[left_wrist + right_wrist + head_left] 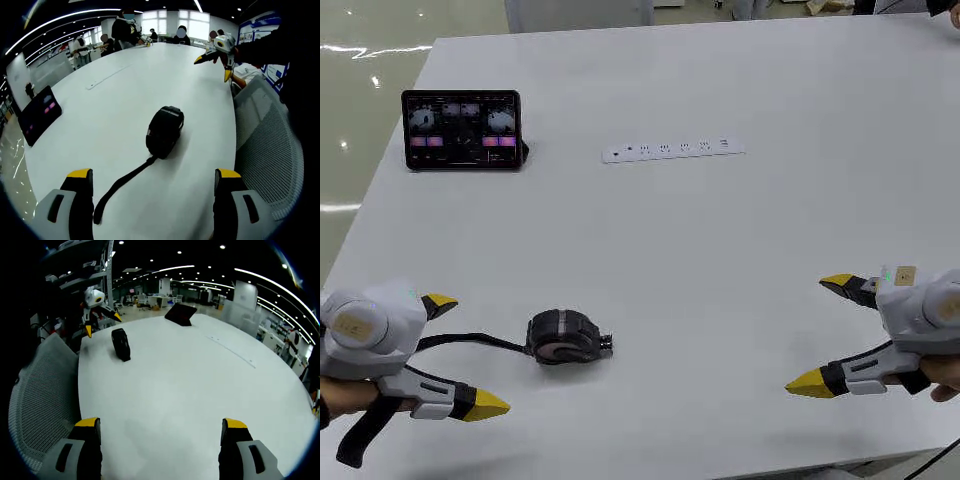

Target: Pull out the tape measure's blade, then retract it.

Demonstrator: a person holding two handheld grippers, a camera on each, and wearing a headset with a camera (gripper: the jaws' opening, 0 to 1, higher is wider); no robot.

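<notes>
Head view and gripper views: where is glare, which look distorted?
Head view: sharp, even light, glare streaks on the floor left of the table, faint shadow under the tape measure. Left gripper view: fisheye bends the table edge. Right gripper view: ceiling lights curve into arcs.

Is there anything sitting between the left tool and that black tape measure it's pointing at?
Nothing visible blocks it. Between the open left tool and the tape measure lies bare table, crossed only by the tape measure's own black strap, which trails toward the tool.
</notes>
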